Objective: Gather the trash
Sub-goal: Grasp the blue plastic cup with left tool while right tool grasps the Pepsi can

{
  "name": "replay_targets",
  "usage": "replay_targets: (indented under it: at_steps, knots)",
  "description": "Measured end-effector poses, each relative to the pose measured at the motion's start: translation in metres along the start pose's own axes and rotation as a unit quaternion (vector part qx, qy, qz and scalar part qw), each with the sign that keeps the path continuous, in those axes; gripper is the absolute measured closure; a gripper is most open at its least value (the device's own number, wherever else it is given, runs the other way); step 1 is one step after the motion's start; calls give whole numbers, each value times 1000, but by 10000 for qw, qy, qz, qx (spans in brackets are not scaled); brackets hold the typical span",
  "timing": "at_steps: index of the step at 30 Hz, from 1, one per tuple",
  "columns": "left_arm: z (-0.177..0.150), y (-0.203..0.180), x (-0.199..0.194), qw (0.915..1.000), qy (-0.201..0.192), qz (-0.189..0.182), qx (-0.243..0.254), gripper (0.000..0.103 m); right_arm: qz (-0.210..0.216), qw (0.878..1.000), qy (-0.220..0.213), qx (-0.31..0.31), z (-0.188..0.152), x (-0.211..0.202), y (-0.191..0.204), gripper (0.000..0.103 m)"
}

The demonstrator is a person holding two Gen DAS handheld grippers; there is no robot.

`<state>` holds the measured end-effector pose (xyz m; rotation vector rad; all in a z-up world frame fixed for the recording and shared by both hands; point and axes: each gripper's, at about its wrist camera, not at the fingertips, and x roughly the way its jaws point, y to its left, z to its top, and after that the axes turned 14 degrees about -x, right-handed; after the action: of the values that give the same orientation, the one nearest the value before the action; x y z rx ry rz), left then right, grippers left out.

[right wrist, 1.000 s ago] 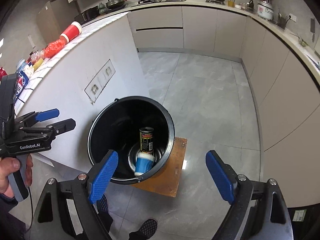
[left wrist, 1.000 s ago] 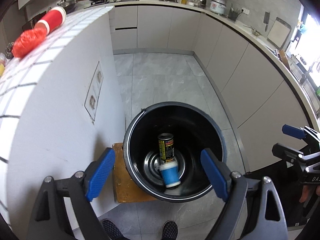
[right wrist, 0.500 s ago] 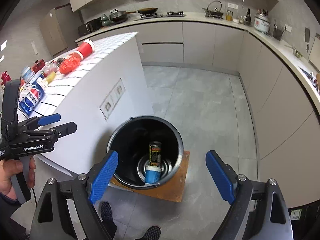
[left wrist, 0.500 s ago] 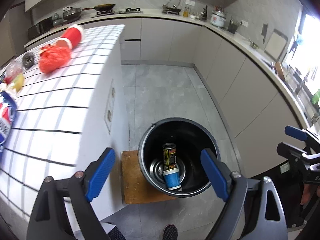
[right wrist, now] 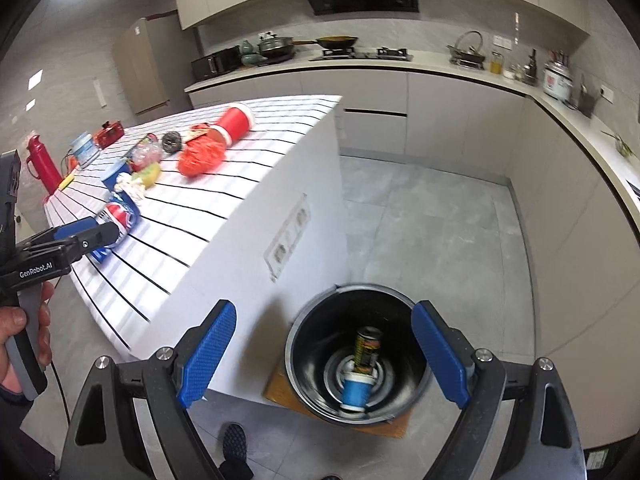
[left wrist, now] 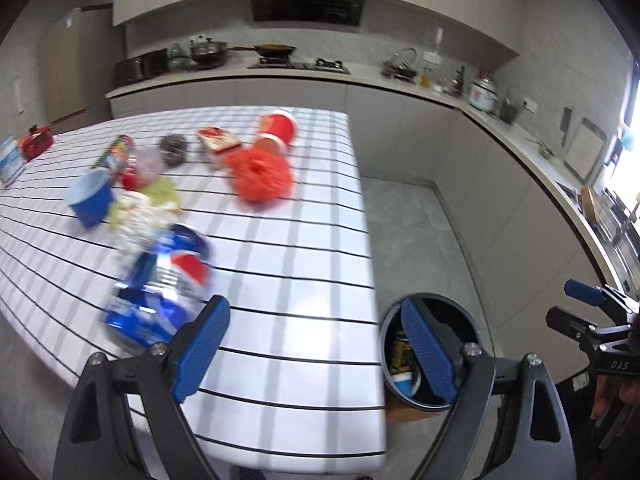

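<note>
Both grippers have been raised from over the black bin (right wrist: 356,360) since a second ago, so that the grid-lined white counter (left wrist: 280,280) is now seen from above. Wide-spread and empty jaws are shown on the left gripper (left wrist: 316,352) and the right gripper (right wrist: 324,360), with ribbed blue pads (left wrist: 200,348) touching nothing. A dark can (right wrist: 367,350) and a blue paper cup (right wrist: 356,392) are seen lying in the round, glossy bin on the floor beside the counter. Trash is left on the countertop: a crushed blue Pepsi can (left wrist: 160,288), a blue cup (left wrist: 90,198), crumpled white paper (left wrist: 136,216), an orange mesh bundle (left wrist: 260,176) and a red cup (left wrist: 278,130) on its side.
</note>
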<state>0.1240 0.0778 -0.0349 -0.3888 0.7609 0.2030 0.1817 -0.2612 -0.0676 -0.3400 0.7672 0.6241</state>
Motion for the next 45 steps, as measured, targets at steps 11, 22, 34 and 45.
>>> replay_targets:
  at_steps: [11,22,34,45]
  knots:
    - [36,123,-9,9973,-312,412,-525,14,189,9994,-213,-180,70,33,82,12]
    - [71,248,31,9994,133,265,-162,14,-131,9993,-131,340,126,81,209,12]
    - [85,297,52,9990,411,-108,113,14,-317,9933,219,1091,140,123,286,12]
    - [105,295,80,9971,576,-377,327,14,-412,9863,671,1448,139,158,289,30]
